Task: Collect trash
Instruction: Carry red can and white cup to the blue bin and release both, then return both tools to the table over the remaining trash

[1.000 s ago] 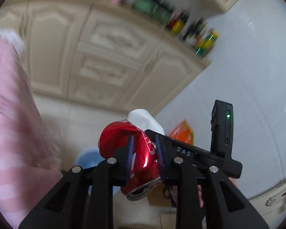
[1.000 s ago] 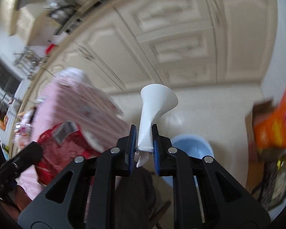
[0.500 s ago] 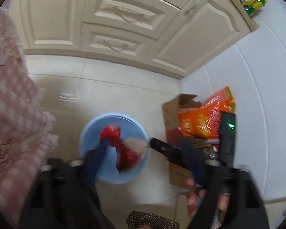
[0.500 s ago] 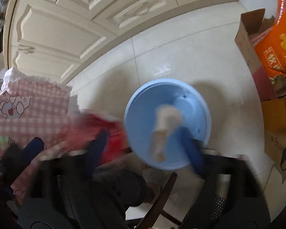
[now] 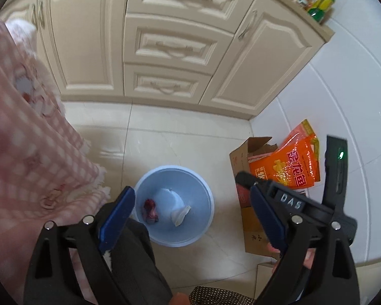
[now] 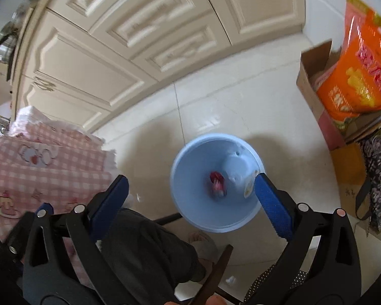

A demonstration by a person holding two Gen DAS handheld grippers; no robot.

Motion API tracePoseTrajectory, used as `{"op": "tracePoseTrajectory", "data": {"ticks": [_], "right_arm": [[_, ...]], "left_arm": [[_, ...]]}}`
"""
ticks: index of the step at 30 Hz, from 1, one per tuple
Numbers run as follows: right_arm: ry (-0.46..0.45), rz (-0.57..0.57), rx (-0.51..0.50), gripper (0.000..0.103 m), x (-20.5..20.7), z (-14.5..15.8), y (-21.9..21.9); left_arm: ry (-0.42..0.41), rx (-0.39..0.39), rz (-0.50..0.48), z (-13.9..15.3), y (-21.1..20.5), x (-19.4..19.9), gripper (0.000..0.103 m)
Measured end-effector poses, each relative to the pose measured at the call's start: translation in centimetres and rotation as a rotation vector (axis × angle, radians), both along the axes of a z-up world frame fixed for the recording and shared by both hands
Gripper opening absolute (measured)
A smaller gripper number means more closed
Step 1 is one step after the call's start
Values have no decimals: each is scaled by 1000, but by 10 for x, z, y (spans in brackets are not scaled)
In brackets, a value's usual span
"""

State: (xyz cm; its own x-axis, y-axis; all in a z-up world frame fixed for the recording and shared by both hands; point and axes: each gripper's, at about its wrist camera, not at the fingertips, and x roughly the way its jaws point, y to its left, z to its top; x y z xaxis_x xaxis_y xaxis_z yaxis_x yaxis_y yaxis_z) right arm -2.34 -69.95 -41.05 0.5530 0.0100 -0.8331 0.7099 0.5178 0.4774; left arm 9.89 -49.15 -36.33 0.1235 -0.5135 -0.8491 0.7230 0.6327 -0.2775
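Left gripper (image 5: 190, 216) and right gripper (image 6: 190, 198): both spread wide, empty, above blue bin (image 5: 203, 190). Red can (image 5: 150, 209) and white cup (image 5: 180, 213) lie inside the bin. Step judged: drop complete; next, seek remaining trash.

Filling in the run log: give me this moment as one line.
left gripper: open, empty | right gripper: open, empty | red can: in blue bin | white cup: in bin | both grippers above bin

Pale tiled floor (image 5: 170, 142) with a bin and boxes

A light blue bin (image 5: 203, 218) stands mid-floor, well out from the cream cabinet base. Near the corner where the cabinets meet the white wall sits an open cardboard box (image 5: 237, 157), touching that wall. A pink checked cloth (image 5: 25, 152) hangs at the opposite edge.
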Motion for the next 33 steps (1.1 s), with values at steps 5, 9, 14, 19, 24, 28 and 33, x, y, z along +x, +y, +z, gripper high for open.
{"op": "tracePoseTrajectory", "data": {"ticks": [5,9,14,19,24,28,33], "right_arm": [[-79,25,-103,97,10,66,20],[-145,63,-173,97,21,116,41],[-229,130,-242,97,39,173,77],[-314,204,-295,97,57,225,118],[-383,271,-336,97,72,264,157],[-427,328,-360,97,82,289,189],[-464,430,-387,97,102,310,236]], "left_arm": [[-120,-58,-6,53,22,-14,90],[-181,-132,17,100,51,-18,90],[-276,-184,76,152,97,-15,91],[-354,-202,147,189,140,-7,91],[-434,-223,233,220,191,1,91],[-520,-233,316,242,238,7,93],[-611,-217,414,258,293,15,95]]}}
